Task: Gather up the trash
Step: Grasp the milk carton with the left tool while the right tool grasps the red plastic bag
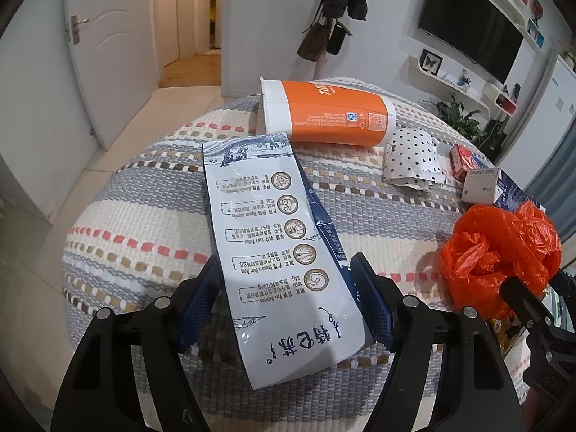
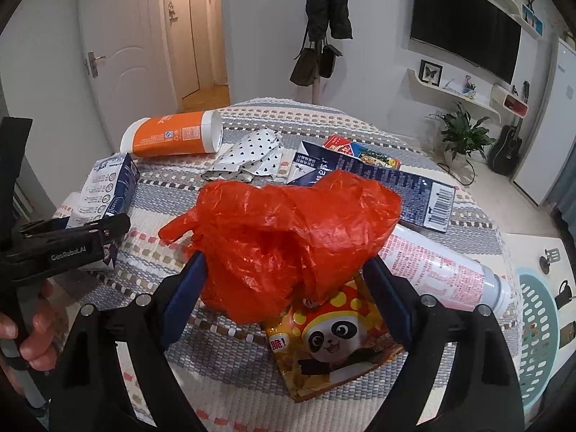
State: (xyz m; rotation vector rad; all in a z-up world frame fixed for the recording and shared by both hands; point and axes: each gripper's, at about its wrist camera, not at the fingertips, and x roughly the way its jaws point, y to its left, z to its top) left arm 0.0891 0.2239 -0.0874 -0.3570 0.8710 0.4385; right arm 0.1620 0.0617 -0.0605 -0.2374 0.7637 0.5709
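- While both tongs point down at a round table under a striped woven cloth, the left gripper straddles a flattened blue-and-white milk carton; whether its blue pads press the carton's edges, I cannot tell.
- The right gripper stands wide around a crumpled orange plastic bag, pads not visibly squeezing.
- The bag lies partly on a panda-printed snack packet.
- An orange-and-white canister lies beyond the carton.
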